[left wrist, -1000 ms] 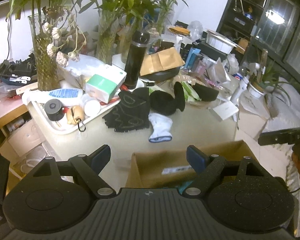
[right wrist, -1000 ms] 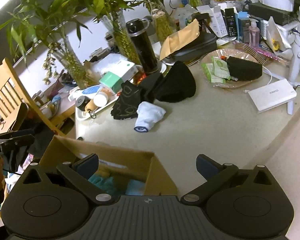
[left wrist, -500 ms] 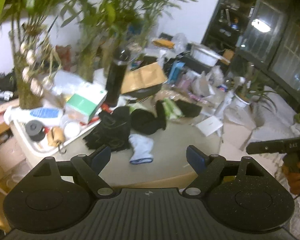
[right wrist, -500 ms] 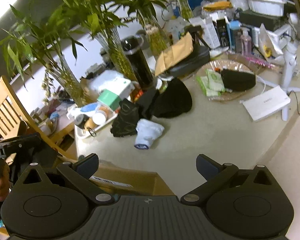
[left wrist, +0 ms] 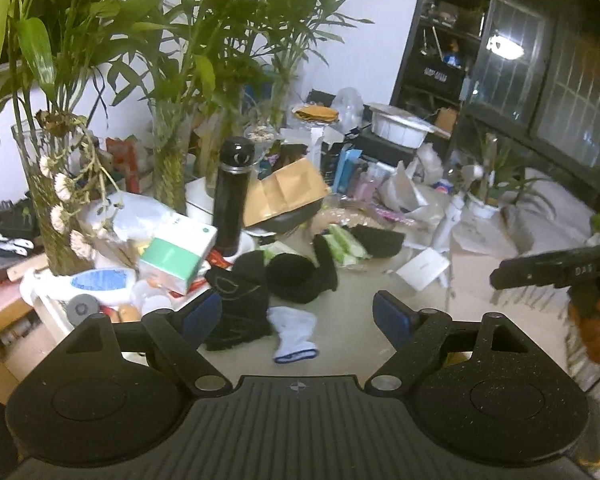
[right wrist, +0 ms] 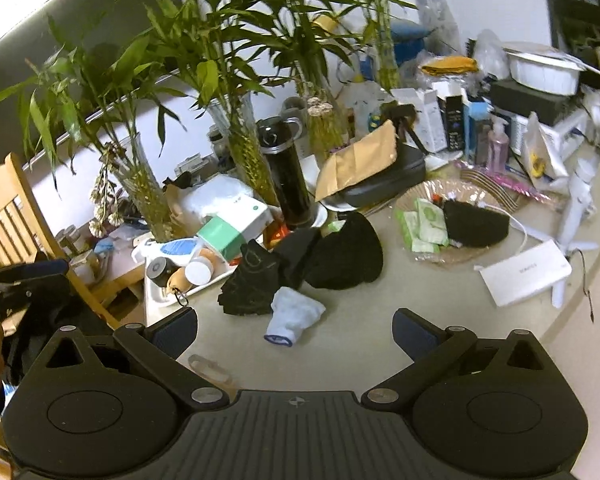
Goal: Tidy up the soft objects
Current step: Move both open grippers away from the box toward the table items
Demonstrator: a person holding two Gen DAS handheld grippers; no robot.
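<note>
Left tongs (left wrist: pixel 298 314), right tongs (right wrist: pixel 294 330) — wide apart, empty.

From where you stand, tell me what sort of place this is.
Most likely a lived-in home, probably a dining or living room. A cluttered table holds bamboo stalks in glass vases, a black flask and loose clothing such as a white sock. A wooden chair stands beside it.

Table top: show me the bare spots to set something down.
The table is bare between the white sock and the white flat box, forward to the near edge under the open right claw. Behind, it is crowded: black garments, tray, wicker basket, flask.
</note>
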